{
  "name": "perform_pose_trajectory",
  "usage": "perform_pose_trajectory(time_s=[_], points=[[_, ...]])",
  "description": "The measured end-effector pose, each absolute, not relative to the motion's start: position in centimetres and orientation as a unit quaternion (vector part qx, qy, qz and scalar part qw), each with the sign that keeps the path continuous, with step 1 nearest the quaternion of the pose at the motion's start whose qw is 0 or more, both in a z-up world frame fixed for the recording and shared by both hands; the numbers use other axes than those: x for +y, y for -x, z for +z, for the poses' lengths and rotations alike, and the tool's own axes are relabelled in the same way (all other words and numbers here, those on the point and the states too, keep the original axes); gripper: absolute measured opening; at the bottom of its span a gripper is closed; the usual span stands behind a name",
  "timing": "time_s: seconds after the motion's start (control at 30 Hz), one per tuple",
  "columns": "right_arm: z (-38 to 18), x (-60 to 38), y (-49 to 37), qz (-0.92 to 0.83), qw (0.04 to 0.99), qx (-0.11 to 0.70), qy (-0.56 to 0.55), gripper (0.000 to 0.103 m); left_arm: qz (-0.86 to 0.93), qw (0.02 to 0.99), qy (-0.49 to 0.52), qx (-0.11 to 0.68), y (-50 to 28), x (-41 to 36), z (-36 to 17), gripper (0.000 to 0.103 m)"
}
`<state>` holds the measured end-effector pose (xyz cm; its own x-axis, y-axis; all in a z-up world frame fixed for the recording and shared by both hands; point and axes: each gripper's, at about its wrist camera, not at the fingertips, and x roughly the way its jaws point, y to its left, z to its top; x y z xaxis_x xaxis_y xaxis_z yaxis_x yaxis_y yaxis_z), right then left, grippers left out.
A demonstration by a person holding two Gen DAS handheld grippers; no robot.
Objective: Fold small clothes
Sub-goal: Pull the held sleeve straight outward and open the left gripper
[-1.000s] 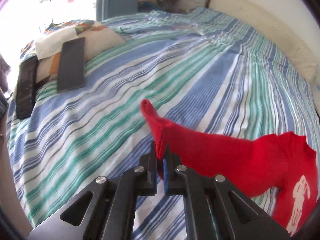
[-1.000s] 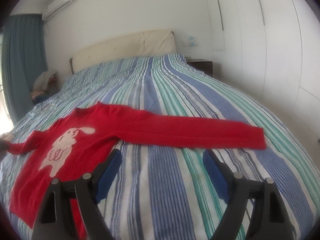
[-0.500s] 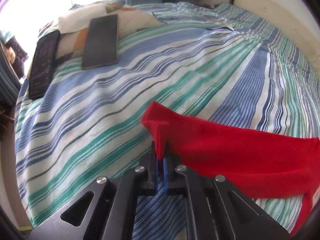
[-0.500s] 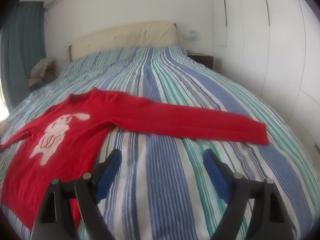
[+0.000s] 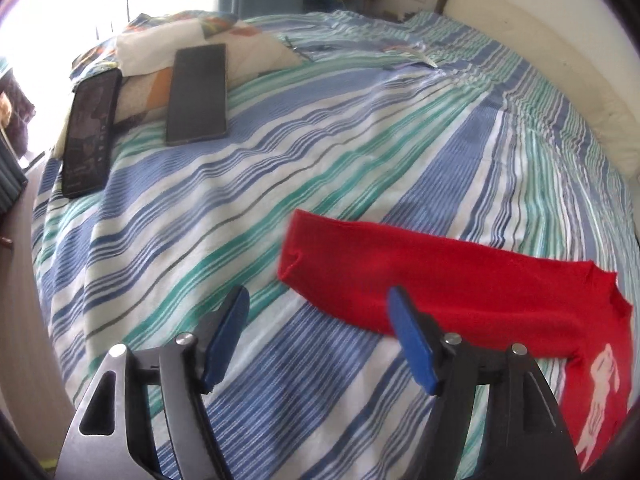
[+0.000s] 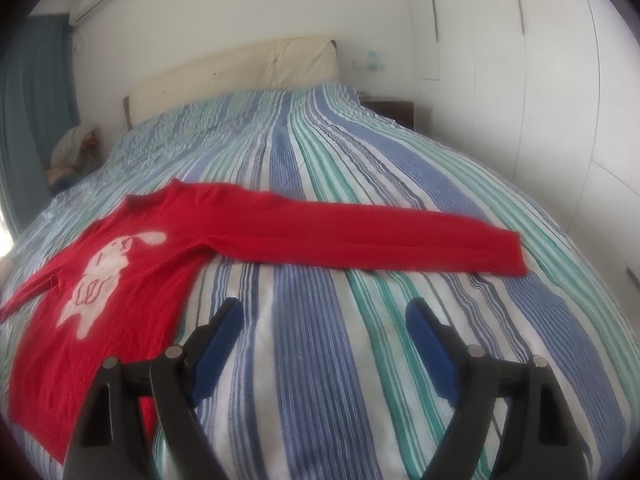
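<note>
Across the left half of your right wrist view, the red sweater [image 6: 132, 264] lies flat on the striped bedspread [image 6: 320, 360], one sleeve stretched toward the right edge. Your right gripper [image 6: 324, 340] hangs above bare stripes, jaws wide, nothing between them. Your left gripper [image 5: 316, 332] has just been opening — the other sleeve's cuff [image 5: 304, 252] lies just beyond its spread fingers, unclamped. Only the right view shows the cream headboard [image 6: 240, 72], white wardrobe doors [image 6: 540, 80] and an air conditioner [image 6: 104, 0]; only the left shows two dark flat devices [image 5: 196, 94] near a pillow [image 5: 160, 44] — upper left, by the bright window [image 5: 60, 0].
</note>
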<state>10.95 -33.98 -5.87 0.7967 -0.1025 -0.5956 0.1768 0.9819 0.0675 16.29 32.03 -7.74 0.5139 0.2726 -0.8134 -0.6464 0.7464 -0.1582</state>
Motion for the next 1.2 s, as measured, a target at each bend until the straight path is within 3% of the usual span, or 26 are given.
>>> perform_pose_trajectory(time_s=[0.3, 0.5, 0.6, 0.7, 0.87, 1.03, 1.2], points=[[-6.4, -32.8, -11.4, -0.066, 0.945, 0.318, -0.045, 0.082, 0.083, 0.893, 0.148, 0.417, -23.9, 20.9, -5.2, 0.078], [-6.5, -31.9, -11.1, -0.067, 0.947, 0.313, -0.016, 0.082, 0.118, 0.855, 0.110, 0.492, -29.1, 18.8, -9.9, 0.078], [-6.5, -32.2, -11.1, -0.068, 0.946, 0.316, -0.024, 0.082, 0.169, 0.833, 0.100, 0.518, -27.0, 21.3, -11.9, 0.077], [-6.4, -32.6, -11.0, -0.064, 0.946, 0.317, -0.030, 0.082, 0.233, 0.821, 0.098, 0.512, -23.7, 25.3, -11.1, 0.089], [-6.6, -32.7, -11.5, -0.050, 0.943, 0.327, -0.044, 0.082, 0.249, 0.821, 0.127, 0.498, -19.1, 30.2, -9.8, 0.087], [-6.3, -31.5, -11.2, -0.045, 0.949, 0.313, -0.020, 0.082, 0.063, 0.888, 0.114, 0.440, -16.8, 24.0, -7.3, 0.094], [-6.8, -31.4, -11.1, -0.053, 0.950, 0.307, -0.012, 0.082, -0.048, 0.896, 0.048, 0.439, -18.7, 16.9, -8.7, 0.098]])
